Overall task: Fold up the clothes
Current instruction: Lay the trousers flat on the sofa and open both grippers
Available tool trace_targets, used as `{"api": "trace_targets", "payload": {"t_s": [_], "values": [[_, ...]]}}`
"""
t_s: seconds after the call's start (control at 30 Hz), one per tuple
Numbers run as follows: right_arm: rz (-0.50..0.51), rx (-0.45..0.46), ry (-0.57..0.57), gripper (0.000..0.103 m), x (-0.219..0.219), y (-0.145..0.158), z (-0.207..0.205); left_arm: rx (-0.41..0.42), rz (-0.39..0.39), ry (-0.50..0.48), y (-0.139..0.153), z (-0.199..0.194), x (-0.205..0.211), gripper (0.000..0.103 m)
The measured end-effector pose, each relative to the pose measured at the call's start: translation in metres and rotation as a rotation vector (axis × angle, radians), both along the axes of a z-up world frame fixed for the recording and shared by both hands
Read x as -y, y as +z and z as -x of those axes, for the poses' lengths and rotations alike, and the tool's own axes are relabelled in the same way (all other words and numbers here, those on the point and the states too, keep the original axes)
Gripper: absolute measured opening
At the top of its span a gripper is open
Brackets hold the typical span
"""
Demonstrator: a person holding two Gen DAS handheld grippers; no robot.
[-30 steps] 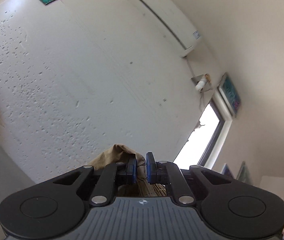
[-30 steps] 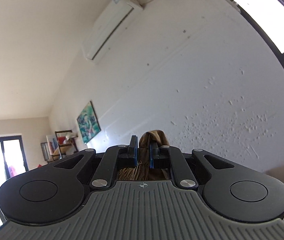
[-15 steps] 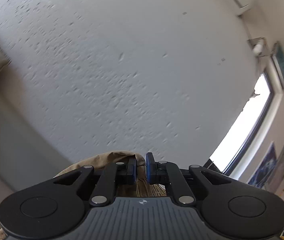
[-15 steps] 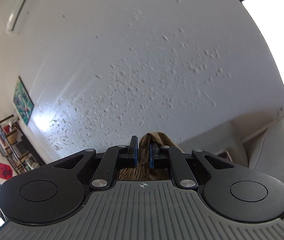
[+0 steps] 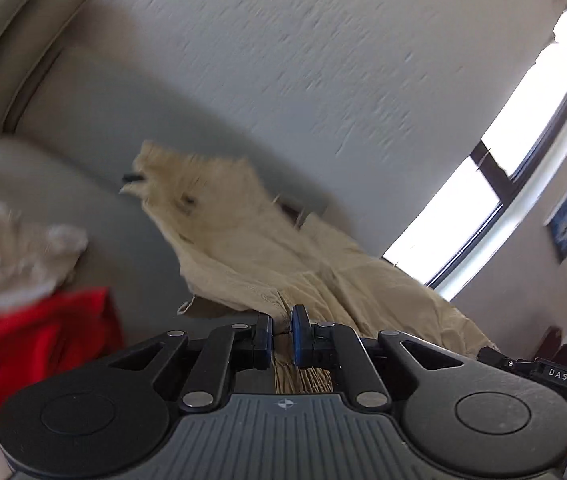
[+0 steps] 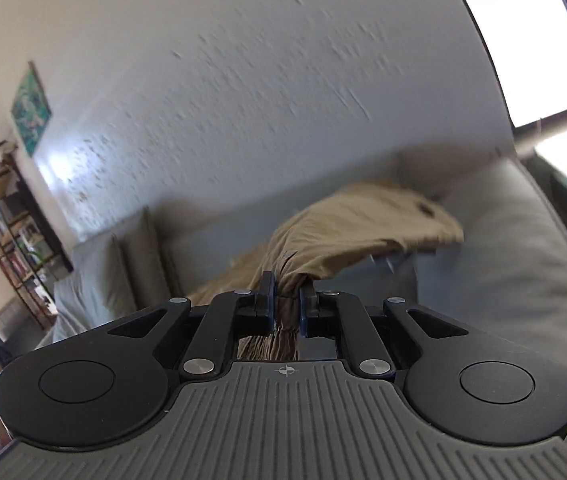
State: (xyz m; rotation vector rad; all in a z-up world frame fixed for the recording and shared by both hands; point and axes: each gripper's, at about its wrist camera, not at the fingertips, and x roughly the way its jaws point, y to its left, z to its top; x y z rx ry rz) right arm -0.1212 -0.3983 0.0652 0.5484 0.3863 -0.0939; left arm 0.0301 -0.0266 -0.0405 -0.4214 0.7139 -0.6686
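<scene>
Between the pressed-together blue pads of the left hand-held gripper (image 5: 282, 334) sat a bunched edge of the tan garment (image 5: 251, 248), and the right hand-held gripper (image 6: 286, 304) pinched another gathered part of the same cloth in the same way. From both grips the garment billowed forward over the grey sofa (image 5: 95, 128), its far end blurred and apparently not yet settled on the cushions. By my reading the folding had barely begun: the garment was being spread out, with no crease made (every fold was left to do). A red garment (image 5: 39, 344) and a crumpled white cloth (image 5: 19, 256) lay beside it on the sofa, unfolded too. Legible writing was scarce: "DAS" on a black part (image 5: 559, 374) at the left view's right edge.
</scene>
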Motion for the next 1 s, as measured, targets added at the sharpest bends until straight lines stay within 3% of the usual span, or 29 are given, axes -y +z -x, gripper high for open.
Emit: {"api": "trace_targets", "payload": {"t_s": [0.07, 0.13, 0.17, 0.23, 0.33, 0.4, 0.47, 0.5, 0.53, 0.73, 0.8, 0.9, 0.93, 1.0], "values": [[-0.047, -0.173, -0.033, 0.011, 0.001, -0.074, -0.005, -0.13, -0.12, 0.012, -0.055, 0.0, 0.01, 0.008], [-0.17, -0.345, -0.071, 0.011, 0.006, -0.141, -0.002, -0.206, -0.238, 0.013, -0.088, 0.003, 0.019, 0.008], [-0.237, -0.421, -0.084, 0.011, 0.009, -0.167, -0.002, -0.234, -0.295, 0.013, -0.101, 0.005, 0.022, 0.008], [-0.281, -0.515, -0.097, 0.011, 0.005, -0.198, -0.002, -0.256, -0.37, 0.014, -0.118, 0.011, 0.027, 0.008], [-0.236, -0.549, -0.106, 0.012, 0.001, -0.207, -0.001, -0.26, -0.401, 0.022, -0.124, 0.01, 0.03, 0.009], [-0.24, -0.557, -0.106, 0.015, 0.004, -0.206, -0.004, -0.26, -0.42, 0.033, -0.123, 0.006, 0.03, 0.017], [-0.248, -0.582, -0.112, 0.025, 0.006, -0.203, -0.007, -0.265, -0.453, 0.06, -0.121, 0.01, 0.026, 0.046], [-0.248, -0.602, -0.117, 0.037, 0.005, -0.203, -0.004, -0.26, -0.469, 0.073, -0.117, 0.017, 0.024, 0.048], [-0.248, -0.608, -0.115, 0.041, 0.007, -0.201, 0.0, -0.253, -0.483, 0.086, -0.113, 0.025, 0.02, 0.049], [-0.172, -0.57, -0.133, 0.042, 0.001, -0.16, 0.024, -0.116, -0.454, 0.142, -0.074, 0.05, -0.005, 0.05], [-0.144, -0.539, -0.132, 0.053, -0.002, -0.145, 0.027, -0.036, -0.442, 0.127, -0.065, 0.05, 0.001, 0.05], [-0.138, -0.473, -0.076, 0.053, -0.009, -0.137, 0.011, 0.047, -0.446, 0.062, -0.067, 0.035, 0.023, 0.047], [-0.131, -0.455, -0.055, 0.053, -0.012, -0.14, 0.0, 0.055, -0.458, 0.037, -0.07, 0.027, 0.032, 0.041], [-0.083, -0.458, -0.033, 0.048, -0.019, -0.151, -0.028, 0.068, -0.498, -0.015, -0.079, 0.01, 0.055, 0.021]]}}
